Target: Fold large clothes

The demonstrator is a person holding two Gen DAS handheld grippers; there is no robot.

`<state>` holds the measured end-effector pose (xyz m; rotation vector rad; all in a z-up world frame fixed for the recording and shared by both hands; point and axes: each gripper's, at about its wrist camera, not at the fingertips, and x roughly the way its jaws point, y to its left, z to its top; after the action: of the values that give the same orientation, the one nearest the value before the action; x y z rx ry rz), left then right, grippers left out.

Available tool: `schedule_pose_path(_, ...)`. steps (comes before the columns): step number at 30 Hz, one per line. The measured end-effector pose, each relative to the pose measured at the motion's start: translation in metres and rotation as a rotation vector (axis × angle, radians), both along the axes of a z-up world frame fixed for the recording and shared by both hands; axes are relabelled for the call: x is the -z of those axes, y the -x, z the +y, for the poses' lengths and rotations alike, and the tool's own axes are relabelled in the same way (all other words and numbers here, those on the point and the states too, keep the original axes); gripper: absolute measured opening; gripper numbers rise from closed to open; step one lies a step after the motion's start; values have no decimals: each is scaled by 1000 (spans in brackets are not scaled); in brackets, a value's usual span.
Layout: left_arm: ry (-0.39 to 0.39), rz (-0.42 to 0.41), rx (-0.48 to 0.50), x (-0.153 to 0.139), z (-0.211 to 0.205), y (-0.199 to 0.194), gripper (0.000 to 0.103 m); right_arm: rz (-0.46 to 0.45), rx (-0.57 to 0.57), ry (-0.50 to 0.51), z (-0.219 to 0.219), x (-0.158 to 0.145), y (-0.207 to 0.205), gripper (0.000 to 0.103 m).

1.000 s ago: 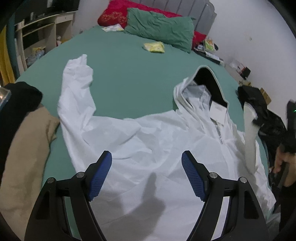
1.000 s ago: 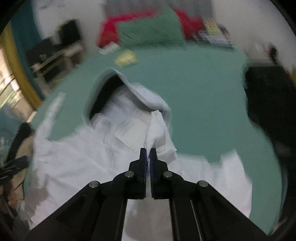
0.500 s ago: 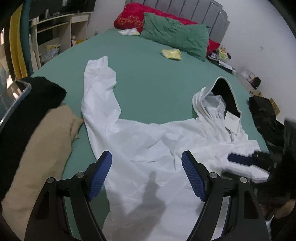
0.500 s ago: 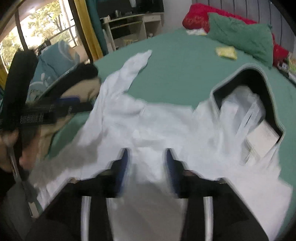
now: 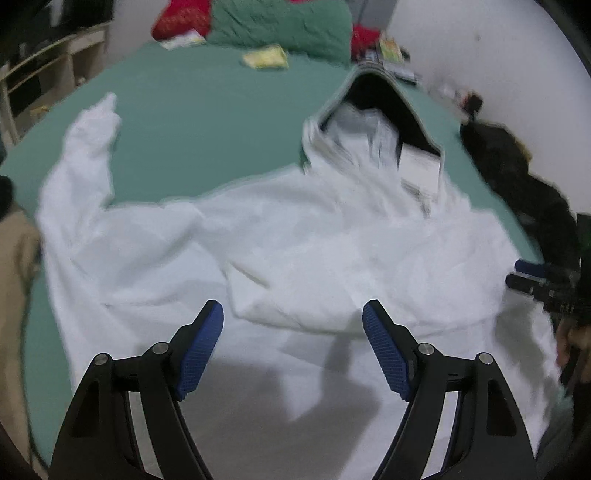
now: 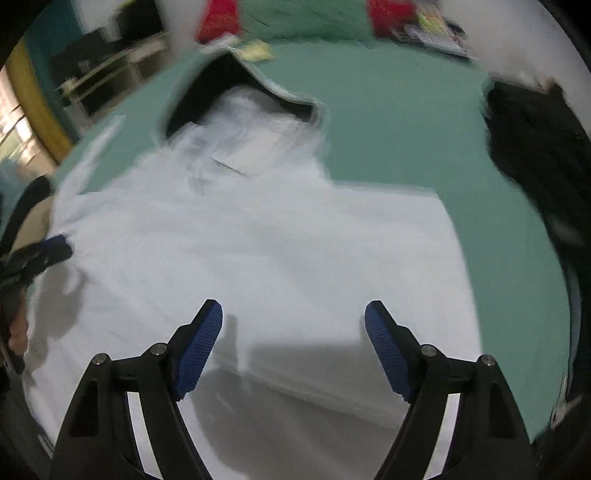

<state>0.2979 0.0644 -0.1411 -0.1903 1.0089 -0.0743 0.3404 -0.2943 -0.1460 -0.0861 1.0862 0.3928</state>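
A large white hooded garment [image 5: 295, 258] lies spread on the green bed [image 5: 192, 110], hood [image 5: 373, 110] with dark lining toward the pillows, one sleeve [image 5: 85, 147] stretched out at the left. The other sleeve lies folded across the body. My left gripper [image 5: 293, 325] is open and empty above the garment's lower part. My right gripper [image 6: 293, 325] is open and empty above the garment [image 6: 277, 251]; its blue tips also show at the right edge of the left wrist view [image 5: 524, 273]. The hood shows in the right wrist view [image 6: 236, 99].
A green pillow [image 5: 280, 22] and red pillows [image 5: 173, 22] lie at the head of the bed, with a yellow packet [image 5: 266, 59] nearby. Dark clothes [image 5: 517, 177] lie at the right edge, tan and black clothes [image 5: 14, 266] at the left. A desk [image 5: 40, 66] stands left.
My right gripper let go of the right sleeve, which now lies folded over the body, and opened wide. Both grippers shifted over the garment's lower part.
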Motion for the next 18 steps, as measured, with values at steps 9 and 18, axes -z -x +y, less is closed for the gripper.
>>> schedule_pose_path(9,-131,-42,-78,-23,35,21,81,-90,-33,24,-11,-3,20,80)
schedule_pose_path(18,-270,-46,-345,-20,152,-35,80,-220,-53,-56,-17,-29,26,80)
